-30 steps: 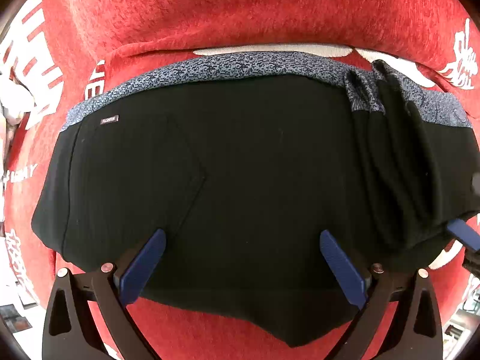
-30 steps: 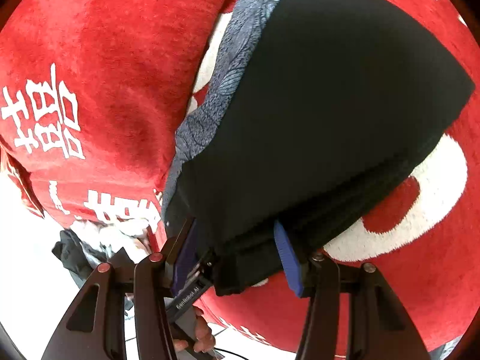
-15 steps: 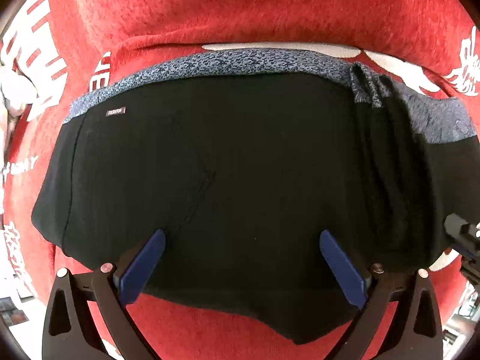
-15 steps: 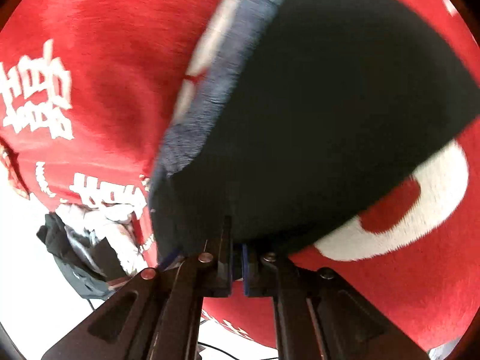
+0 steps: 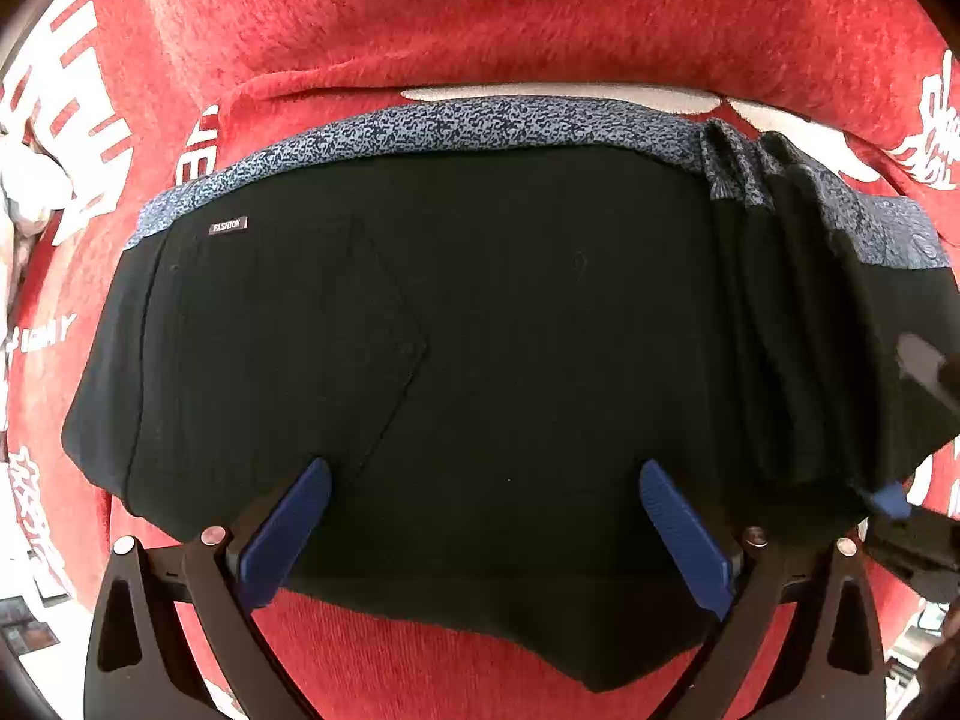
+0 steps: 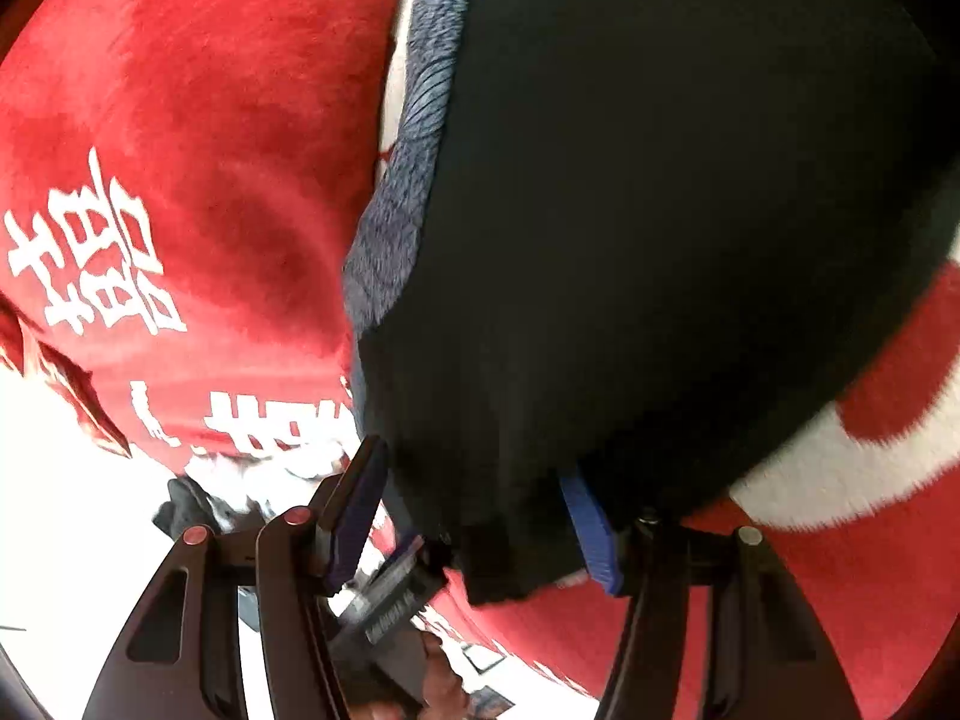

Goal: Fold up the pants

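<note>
Black pants (image 5: 480,330) with a blue-grey patterned waistband (image 5: 480,120) lie folded on a red blanket (image 5: 480,18). My left gripper (image 5: 486,516) is open above the near edge of the pants, holding nothing. The fabric at the right side is bunched into pleats (image 5: 780,330). In the right wrist view the pants (image 6: 660,240) fill the frame, and my right gripper (image 6: 480,522) is open with the bunched corner of the pants between its fingers. The right gripper's blue tip shows at the left view's right edge (image 5: 891,501).
The red blanket (image 6: 180,150) has white characters (image 6: 90,252) and a white ring pattern (image 6: 840,456). Its edge drops to a pale floor at lower left in the right wrist view (image 6: 60,510), where the left gripper's body (image 6: 390,594) and a hand show.
My right gripper was open, shut on the pants' corner half a second ago, and has opened again. The left gripper has stayed open and nearly still.
</note>
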The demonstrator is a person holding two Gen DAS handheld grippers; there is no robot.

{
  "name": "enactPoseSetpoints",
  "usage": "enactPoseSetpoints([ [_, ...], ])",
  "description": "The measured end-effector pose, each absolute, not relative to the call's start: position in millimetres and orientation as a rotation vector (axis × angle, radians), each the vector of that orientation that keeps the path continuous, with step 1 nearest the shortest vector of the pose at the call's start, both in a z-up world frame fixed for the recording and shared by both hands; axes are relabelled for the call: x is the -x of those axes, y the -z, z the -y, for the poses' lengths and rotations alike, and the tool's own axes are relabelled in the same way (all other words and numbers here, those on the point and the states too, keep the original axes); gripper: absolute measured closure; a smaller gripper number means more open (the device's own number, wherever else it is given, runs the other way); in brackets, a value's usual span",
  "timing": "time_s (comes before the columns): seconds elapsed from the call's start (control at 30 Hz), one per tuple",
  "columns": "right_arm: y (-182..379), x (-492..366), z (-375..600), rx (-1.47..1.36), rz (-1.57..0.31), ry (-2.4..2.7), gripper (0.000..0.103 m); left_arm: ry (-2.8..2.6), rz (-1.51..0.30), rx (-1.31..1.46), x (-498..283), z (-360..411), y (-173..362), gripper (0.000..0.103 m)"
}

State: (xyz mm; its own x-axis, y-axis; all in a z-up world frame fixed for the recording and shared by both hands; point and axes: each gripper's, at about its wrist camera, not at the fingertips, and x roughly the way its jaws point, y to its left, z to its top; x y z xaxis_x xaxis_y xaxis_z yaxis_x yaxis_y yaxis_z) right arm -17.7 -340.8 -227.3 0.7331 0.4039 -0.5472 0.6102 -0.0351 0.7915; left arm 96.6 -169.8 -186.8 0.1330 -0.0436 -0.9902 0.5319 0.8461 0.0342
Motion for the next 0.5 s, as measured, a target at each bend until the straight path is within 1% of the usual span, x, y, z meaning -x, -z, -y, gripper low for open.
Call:
enactPoseSetpoints([
  [0.03,227,16,341,-1.659,-0.818,0.205,0.044,0.436,-1.381,-0.428,-96,169,187,0.0],
  [0.07,227,15,341,-1.658,-0.82,0.21,0.053,0.436,-1.379,-0.428,-94,167,187,0.0],
  [0.1,227,11,341,-1.655,-0.832,0.21,0.087,0.435,-1.38,-0.428,-93,167,187,0.0],
  [0.2,211,10,348,-1.602,-0.831,0.181,0.087,0.427,-1.396,-0.402,-96,162,181,0.0],
  [0.27,190,5,344,-1.481,-0.896,0.157,0.087,0.42,-1.389,-0.387,-96,157,178,0.0],
  [0.3,187,4,340,-1.464,-0.913,0.154,0.087,0.419,-1.389,-0.39,-96,155,178,0.0],
  [0.37,198,1,336,-1.492,-0.939,0.173,0.087,0.407,-1.405,-0.392,-96,151,183,0.0],
  [0.47,230,1,332,-1.543,-0.972,0.222,0.086,0.392,-1.41,-0.388,-97,147,182,0.0],
  [0.5,236,3,333,-1.572,-0.951,0.219,0.085,0.392,-1.402,-0.395,-98,147,180,0.0],
])
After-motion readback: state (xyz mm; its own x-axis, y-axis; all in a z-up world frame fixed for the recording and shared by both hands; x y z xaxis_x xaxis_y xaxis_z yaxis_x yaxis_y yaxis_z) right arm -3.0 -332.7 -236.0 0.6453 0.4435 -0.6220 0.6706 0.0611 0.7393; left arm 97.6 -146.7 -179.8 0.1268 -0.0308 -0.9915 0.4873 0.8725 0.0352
